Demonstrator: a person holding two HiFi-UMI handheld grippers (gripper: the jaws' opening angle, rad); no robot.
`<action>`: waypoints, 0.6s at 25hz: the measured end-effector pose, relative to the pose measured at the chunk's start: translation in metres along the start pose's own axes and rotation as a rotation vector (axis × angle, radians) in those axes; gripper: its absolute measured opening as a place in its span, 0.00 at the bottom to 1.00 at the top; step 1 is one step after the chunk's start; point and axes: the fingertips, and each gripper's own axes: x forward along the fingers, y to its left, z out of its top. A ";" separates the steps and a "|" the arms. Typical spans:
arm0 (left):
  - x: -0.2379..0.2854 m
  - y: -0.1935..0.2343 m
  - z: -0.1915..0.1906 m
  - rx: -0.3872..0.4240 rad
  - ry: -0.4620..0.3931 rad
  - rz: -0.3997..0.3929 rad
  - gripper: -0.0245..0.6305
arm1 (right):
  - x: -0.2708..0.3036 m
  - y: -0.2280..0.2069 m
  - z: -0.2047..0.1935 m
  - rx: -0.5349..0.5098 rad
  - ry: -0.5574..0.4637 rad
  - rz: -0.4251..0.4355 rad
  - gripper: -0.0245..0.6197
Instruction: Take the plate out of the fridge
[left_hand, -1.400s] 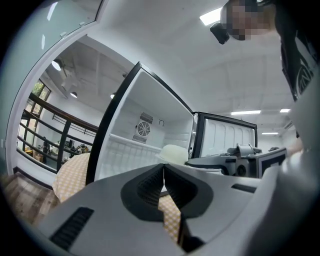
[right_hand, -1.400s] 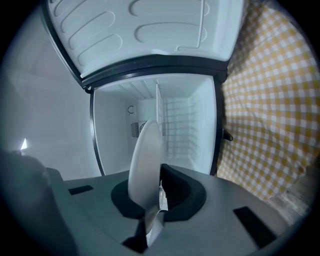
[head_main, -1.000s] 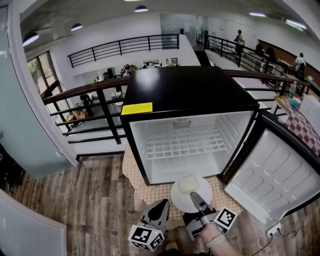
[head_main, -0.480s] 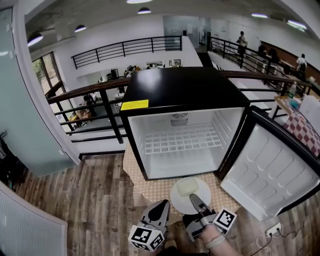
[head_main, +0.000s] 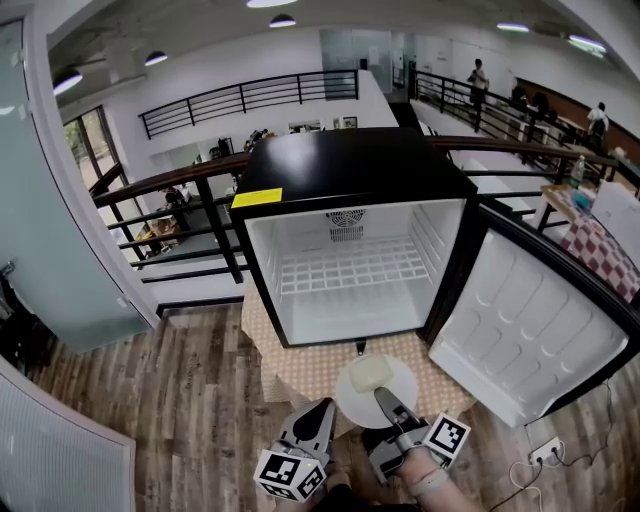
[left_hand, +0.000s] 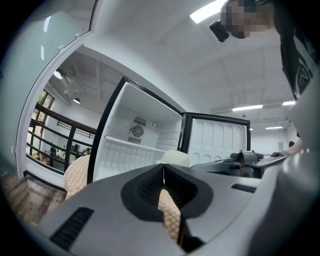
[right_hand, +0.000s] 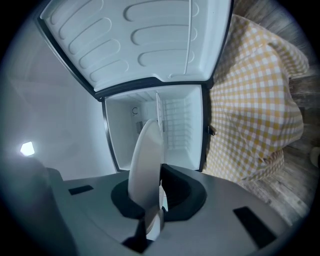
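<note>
Holding the plate (head_main: 348, 398) by its near rim with my right claw (head_main: 384, 400), jaws clamped tight on the edge. It sticks out straight ahead of the claw toward the open fridge (head_main: 350, 190), with a pale block (head_main: 370, 373) on top. It's clear of the shelf, over the checked tablecloth (head_main: 300, 375) out front. Can't tell if it's touching down. Left claw (head_main: 322, 415) sits just beside, closed on nothing, so I reckon the set-down is the right's job.

Left hand-held gripper (left_hand: 163, 171) closed, right one (right_hand: 159, 177) clamped
</note>
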 end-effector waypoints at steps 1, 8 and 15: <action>-0.002 -0.002 0.000 0.001 -0.001 0.002 0.05 | -0.003 0.001 -0.001 0.001 0.002 0.001 0.10; -0.016 -0.018 -0.002 0.004 -0.005 0.014 0.05 | -0.021 0.008 -0.008 0.009 0.017 0.013 0.10; -0.028 -0.035 -0.003 0.010 -0.019 0.026 0.05 | -0.042 0.013 -0.011 0.009 0.031 0.024 0.10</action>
